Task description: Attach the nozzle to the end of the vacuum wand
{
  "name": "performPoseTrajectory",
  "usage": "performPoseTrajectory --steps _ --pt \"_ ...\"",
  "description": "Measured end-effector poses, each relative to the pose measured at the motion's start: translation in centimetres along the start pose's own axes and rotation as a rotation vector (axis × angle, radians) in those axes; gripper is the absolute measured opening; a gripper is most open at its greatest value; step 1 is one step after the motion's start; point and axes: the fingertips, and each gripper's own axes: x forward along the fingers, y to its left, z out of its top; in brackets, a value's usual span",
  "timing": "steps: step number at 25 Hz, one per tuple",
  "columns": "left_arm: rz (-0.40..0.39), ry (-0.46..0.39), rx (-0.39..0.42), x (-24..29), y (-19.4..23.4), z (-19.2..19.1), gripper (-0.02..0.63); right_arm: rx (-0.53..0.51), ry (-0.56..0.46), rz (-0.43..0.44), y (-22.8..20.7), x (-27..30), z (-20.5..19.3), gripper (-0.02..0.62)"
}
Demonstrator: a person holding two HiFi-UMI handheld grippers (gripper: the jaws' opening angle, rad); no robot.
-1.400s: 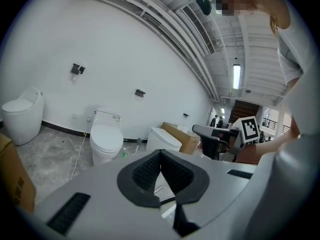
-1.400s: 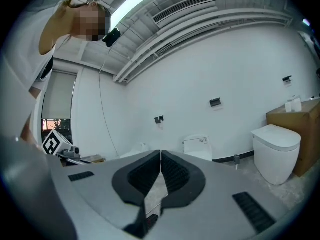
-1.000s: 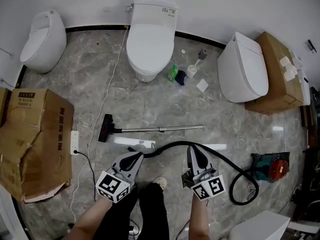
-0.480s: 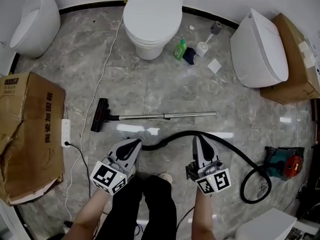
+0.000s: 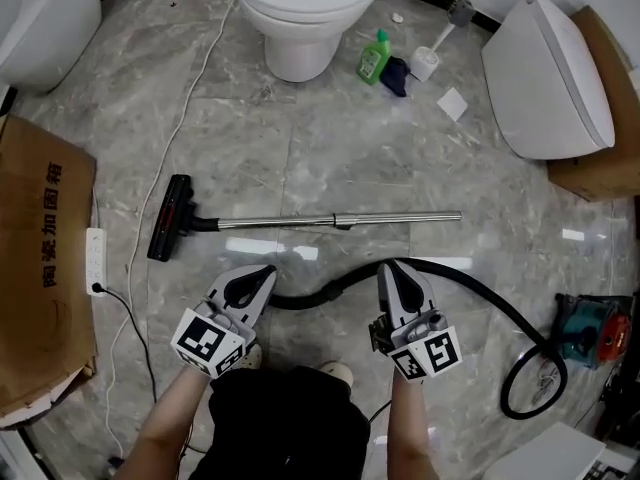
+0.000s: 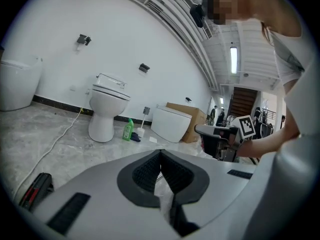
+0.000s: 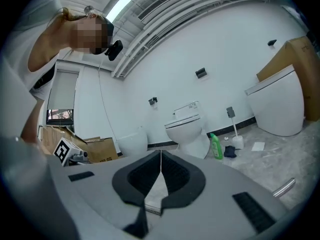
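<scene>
**A:** Status on the nozzle job?

**B:** Nothing in hand. The left gripper [image 5: 264, 271] and right gripper [image 5: 389, 269] sit low centre in the head view. Both have their jaws pressed together with nothing between them. Both gripper views agree: the pads meet on air, with only floor and fixtures beyond.

**A:** Where's the hardware?

**B:** The vacuum wand [image 5: 335, 219] lies flat across mid-frame, just above both grippers. The nozzle [image 5: 168, 231], a black floor head, is at the wand's left end, mid-left of frame.

**A:** Already joined?

**B:** A black neck runs from the head to the chrome tube, so they're touching at least. I can't tell whether it's seated or just butted up. The wand's right end is bare.

**A:** Hose?

**B:** The black hose [image 5: 470, 288] starts near the left gripper's tip and passes under the right one. It loops off to the vacuum body [image 5: 590, 330] at the right edge. It's apart from the wand.

**A:** Clutter?

**B:** There's a cardboard box [image 5: 45, 258] and a power strip [image 5: 96, 260] on the left, and a toilet [image 5: 305, 8] top centre. All are well apart from the wand.

**A:** So what's left?

**B:** My read is that no grip has been taken yet. If the joint is loose, what's left is to open the jaws, hold wand and nozzle, and push them home. If it's seated, it only needs checking.
</scene>
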Motion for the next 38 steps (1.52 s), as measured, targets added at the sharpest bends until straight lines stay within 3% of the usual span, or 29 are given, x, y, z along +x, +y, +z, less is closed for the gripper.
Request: performPoseTrajectory --steps 6,13,17,20,25,29,33,38 --pt "-0.047 -0.037 0.008 5.2 2.8 -5.3 0.008 -0.056 0.011 0.054 -2.8 2.4 -7.6 0.017" --pt "-0.112 -0.047 0.057 8.3 4.1 -9.8 0.008 -0.079 0.014 0.117 -3.5 2.8 -13.6 0.017" --pt "-0.128 -0.033 0.045 7.3 5.1 -11.7 0.008 -0.16 0.246 0.322 0.1 2.6 -19.4 0.018" --pt "-0.086 -0.041 0.006 5.2 6.4 -12.6 0.008 -0.29 0.435 0.439 2.9 2.2 -24.1 0.019" --pt "-0.002 -0.035 -0.055 1.9 8.9 -14.9 0.008 -0.536 0.632 0.592 6.7 2.3 -30.0 0.028" --pt "0.048 -0.015 -0.083 0.2 10.2 -16.6 0.008 -0.65 0.811 0.744 9.9 1.2 -34.5 0.202" --pt "0.065 -0.027 -0.12 -0.4 11.1 -17.6 0.008 -0.799 0.963 0.807 10.7 -0.4 -38.6 0.238" --pt "0.08 -0.017 -0.114 -0.5 11.6 -17.9 0.008 -0.946 1.07 0.76 10.2 -0.3 -42.5 0.236"
